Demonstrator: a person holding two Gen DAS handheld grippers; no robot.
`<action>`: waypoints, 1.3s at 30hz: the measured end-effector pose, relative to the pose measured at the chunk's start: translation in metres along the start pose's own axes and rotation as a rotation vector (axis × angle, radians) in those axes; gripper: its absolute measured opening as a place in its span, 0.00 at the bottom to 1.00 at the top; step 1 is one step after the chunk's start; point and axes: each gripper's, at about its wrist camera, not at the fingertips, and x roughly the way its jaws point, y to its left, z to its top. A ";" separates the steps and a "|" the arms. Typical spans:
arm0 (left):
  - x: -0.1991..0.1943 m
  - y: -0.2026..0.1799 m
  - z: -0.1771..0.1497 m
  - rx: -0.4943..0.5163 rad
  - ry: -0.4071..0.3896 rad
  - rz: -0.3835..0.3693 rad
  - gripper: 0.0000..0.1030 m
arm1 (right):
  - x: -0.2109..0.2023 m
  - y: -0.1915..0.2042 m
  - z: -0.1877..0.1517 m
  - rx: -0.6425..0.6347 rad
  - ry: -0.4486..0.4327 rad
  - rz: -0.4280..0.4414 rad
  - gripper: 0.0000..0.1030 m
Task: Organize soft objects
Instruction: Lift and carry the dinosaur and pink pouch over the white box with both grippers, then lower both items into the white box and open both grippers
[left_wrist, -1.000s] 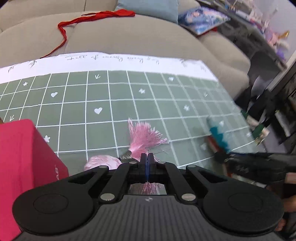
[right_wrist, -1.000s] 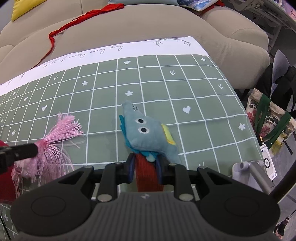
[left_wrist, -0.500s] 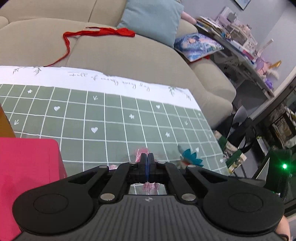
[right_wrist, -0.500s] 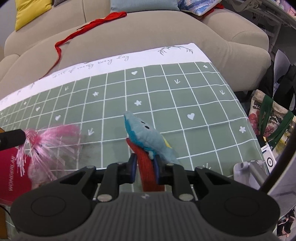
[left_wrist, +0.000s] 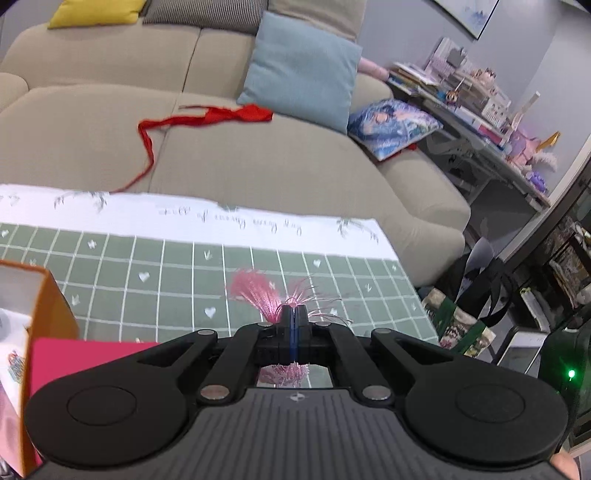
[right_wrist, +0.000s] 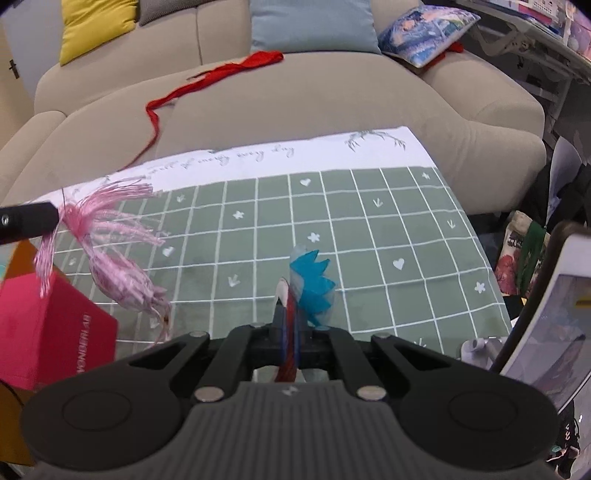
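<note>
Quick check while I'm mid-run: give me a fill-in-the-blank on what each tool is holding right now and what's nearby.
1. The left tool is shut on the ____ tassel toy.
2. The right tool is shut on a plush toy with a ____ spiky fin.
3. The mat under both toys is green with a ____ grid.
4. A ____ ribbon lies on the sofa.

Missing words: pink; blue; white; red

There are two soft toys, one pink (right_wrist: 110, 258) and one blue (right_wrist: 312, 284), two grippers, one red ribbon (left_wrist: 207, 118), and four cushions.
</note>
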 end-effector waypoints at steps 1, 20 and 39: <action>-0.005 0.000 0.003 -0.001 -0.009 -0.002 0.00 | -0.005 0.002 0.001 -0.007 -0.007 0.000 0.00; -0.123 0.025 0.063 -0.039 -0.253 -0.019 0.00 | -0.118 0.109 0.045 -0.151 -0.208 0.154 0.00; -0.192 0.180 0.015 -0.122 -0.228 0.272 0.00 | -0.043 0.342 -0.052 -0.510 0.102 0.476 0.00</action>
